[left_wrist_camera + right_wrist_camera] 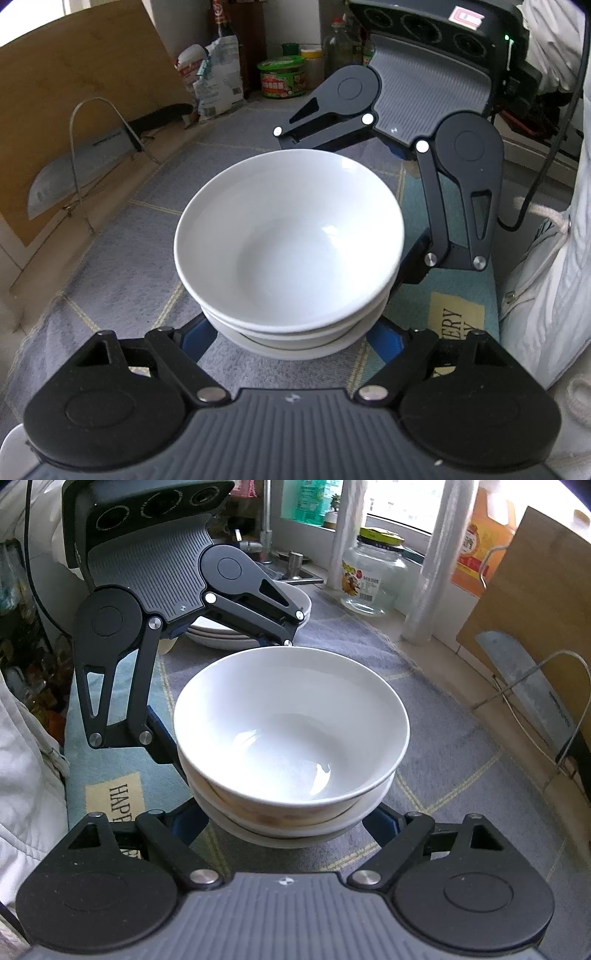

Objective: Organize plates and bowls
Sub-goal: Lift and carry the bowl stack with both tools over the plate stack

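Observation:
A stack of three white bowls (288, 236) (291, 731) stands in the middle of the grey cloth (122, 266). My left gripper (291, 341) comes at it from one side. Its blue fingers (199, 339) are tucked under the rims, against the lowest bowl. My right gripper (286, 827) hugs the same stack from the opposite side with its fingers (384, 823) on the bottom bowl. Each gripper shows in the other's view, behind the stack: the right gripper (408, 210) and the left gripper (221, 698). The fingertips are hidden under the bowls. A pile of white plates (255, 631) lies behind the left gripper.
A cleaver (532, 694) hangs in a wire rack (92, 155) in front of a wooden board (92, 81). A glass jar (369, 579), an oil jug (480, 546), bags (214, 81) and a green tub (282, 79) line the back. A person's white sleeve (546, 277) is close by.

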### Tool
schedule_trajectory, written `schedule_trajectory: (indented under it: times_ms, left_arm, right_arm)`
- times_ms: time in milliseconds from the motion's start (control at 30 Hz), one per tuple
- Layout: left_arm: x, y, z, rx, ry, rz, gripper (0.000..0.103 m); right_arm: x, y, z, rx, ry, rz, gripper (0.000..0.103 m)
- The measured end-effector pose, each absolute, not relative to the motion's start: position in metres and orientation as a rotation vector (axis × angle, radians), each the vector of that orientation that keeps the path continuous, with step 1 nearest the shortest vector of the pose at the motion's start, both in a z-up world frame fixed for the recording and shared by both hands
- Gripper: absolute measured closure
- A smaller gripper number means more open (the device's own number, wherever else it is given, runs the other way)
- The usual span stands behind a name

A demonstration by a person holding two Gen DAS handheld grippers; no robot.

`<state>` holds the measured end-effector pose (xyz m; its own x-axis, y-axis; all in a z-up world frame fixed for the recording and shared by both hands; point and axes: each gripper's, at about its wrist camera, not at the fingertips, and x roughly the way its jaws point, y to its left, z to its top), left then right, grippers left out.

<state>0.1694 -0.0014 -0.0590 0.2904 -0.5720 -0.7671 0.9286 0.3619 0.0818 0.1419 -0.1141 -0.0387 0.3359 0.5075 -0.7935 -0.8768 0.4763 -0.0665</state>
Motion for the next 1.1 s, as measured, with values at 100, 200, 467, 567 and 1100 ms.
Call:
schedule_trajectory:
  times_ms: [100, 200, 467, 567, 1100]
  left_arm:
    - [0.164, 0.002, -0.053, 0.582, 0.711, -1.054, 0.016]
    - [0.158, 0.007, -0.046, 0.566, 0.706, -1.021, 0.016]
    - [0.144, 0.026, -0.033, 0.524, 0.706, -0.916, 0.016]
    - [0.140, 0.042, -0.028, 0.521, 0.699, -0.890, 0.016]
    - [0.148, 0.159, -0.015, 0.518, 0.648, -0.780, 0.016]
  right_arm:
    - [0.142, -0.108, -0.032, -0.567, 0.780, 0.983, 0.011]
    - [0.144, -0.103, -0.024, -0.582, 0.772, 1.013, 0.011]
    - [0.151, -0.077, -0.010, -0.638, 0.739, 1.107, 0.011]
    - [0.151, -0.059, -0.006, -0.654, 0.727, 1.128, 0.011]
    - [0.185, 0.071, -0.001, -0.729, 0.654, 1.180, 0.011]
